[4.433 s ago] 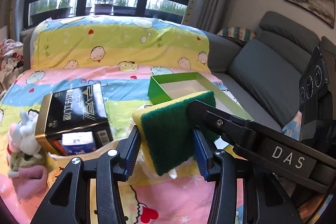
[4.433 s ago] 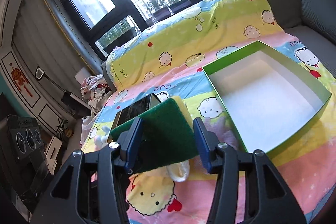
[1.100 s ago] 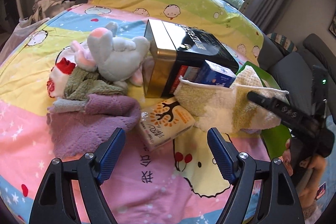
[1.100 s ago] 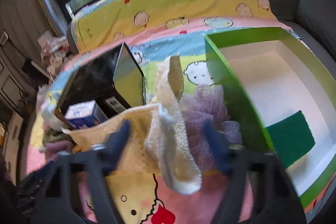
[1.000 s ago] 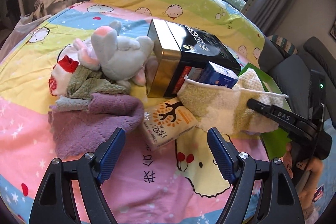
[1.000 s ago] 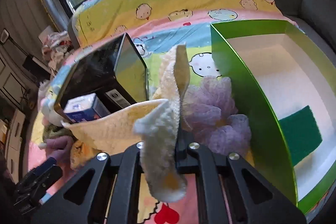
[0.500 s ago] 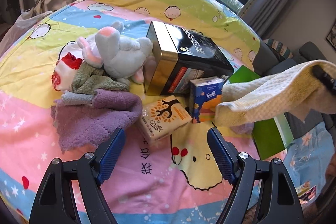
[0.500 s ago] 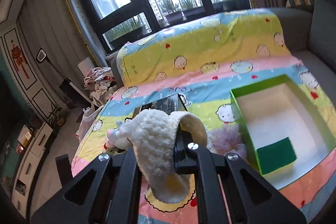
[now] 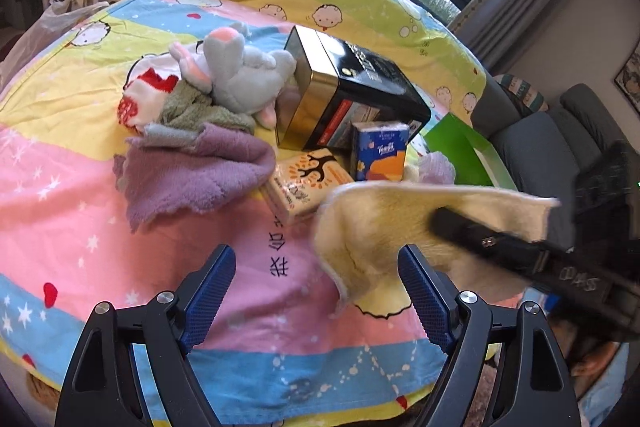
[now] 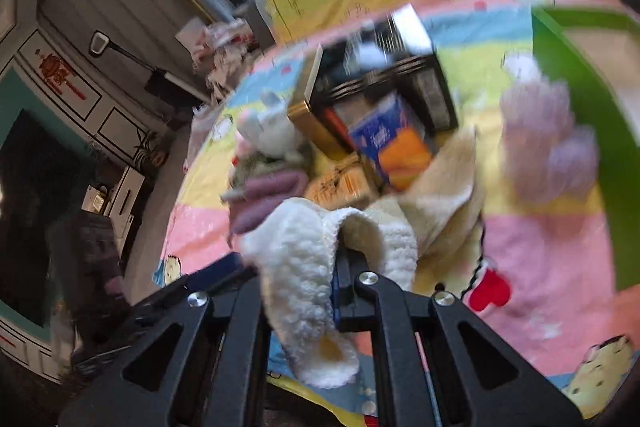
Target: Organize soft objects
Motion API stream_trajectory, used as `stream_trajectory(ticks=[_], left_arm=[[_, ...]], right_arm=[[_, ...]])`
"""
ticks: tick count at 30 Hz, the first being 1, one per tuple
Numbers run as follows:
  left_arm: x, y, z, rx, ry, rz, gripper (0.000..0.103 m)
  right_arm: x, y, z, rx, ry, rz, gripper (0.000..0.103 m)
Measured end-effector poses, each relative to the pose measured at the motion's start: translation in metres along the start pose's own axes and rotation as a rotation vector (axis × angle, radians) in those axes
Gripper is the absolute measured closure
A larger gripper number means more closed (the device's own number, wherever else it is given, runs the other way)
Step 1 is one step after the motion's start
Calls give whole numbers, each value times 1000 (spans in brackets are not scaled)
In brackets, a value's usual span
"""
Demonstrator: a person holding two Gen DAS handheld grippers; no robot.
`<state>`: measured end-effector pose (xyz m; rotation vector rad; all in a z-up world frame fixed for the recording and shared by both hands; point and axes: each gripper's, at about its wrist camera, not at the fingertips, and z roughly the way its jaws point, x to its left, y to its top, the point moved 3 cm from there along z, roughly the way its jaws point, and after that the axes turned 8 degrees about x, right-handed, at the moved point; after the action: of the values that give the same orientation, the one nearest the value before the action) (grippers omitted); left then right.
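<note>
Soft things lie heaped on the cartoon-print bedsheet (image 9: 80,211), and reading the left wrist view from its left edge they start with a white-and-red sock (image 9: 138,95), then a crumpled green cloth (image 9: 188,109) and a purple towel (image 9: 192,175) spread below it, with a grey plush bunny (image 9: 240,75) lying on top of the heap. Just right of the bunny a black-and-gold tin box (image 9: 352,91) lies on its side, and in front of it stand an orange tissue pack (image 9: 304,183) and a blue tissue pack (image 9: 380,153), touching each other. A lilac bath pouf (image 9: 438,167) sits between the blue pack and the green box (image 9: 460,147) at the right. The left gripper (image 9: 316,287) hovers over the pink stripe of the sheet with its blue fingers (image 9: 212,287) spread wide and opening further, nothing between them. At the right of that view the right gripper (image 10: 336,279) carries a cream knitted cloth (image 9: 400,223), which hangs off the sheet in front of the packs. In the blurred right wrist view its fingers are pressed together on that cloth, which bulges over both sides of them, with the pouf and the green box's wall to the right.
</note>
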<state>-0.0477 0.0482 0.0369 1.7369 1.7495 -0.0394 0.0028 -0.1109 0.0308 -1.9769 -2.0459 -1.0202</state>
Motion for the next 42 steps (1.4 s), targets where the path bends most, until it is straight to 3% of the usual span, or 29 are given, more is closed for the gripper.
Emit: stream_trajectory(ticks=[4,7,9,11,13,16,22,26,30,35,39,42], left_arm=[[-7,-3,15,31,-5,15,19],[-13,-7,28,59,-4,27,19],[-19,-8,35,73,5,36,19],[-24,-6,40,74,3,45,19],[-27,-5,47,82,-9,43,19],[-32,-4,58,110,-3,35,19],[-39,-1,70,126,22,58,19],[-44,1,77,135,16,59,19],[-51,1,82,134,18,66,19],[-57,2,87,124,29,89,20],[-63,3,89,109,46,124,34],[-67,4,89,95,37,152,47]], right_arm=[[-16,-9,28,66,-32,40,93],[-22,-10,21,63,-23,68,91],[-24,-8,8,42,-42,78,78],[-26,-6,-11,-7,-77,76,35],[-31,-6,-28,-57,-99,72,28],[-41,-1,-35,-52,-111,94,29],[-54,-4,-52,-110,-235,131,28],[-49,-3,-70,-152,-184,104,27],[-58,1,-43,-72,-101,139,27],[-73,6,2,23,-104,212,27],[-73,13,15,31,-82,219,28],[-73,14,19,33,-73,221,41]])
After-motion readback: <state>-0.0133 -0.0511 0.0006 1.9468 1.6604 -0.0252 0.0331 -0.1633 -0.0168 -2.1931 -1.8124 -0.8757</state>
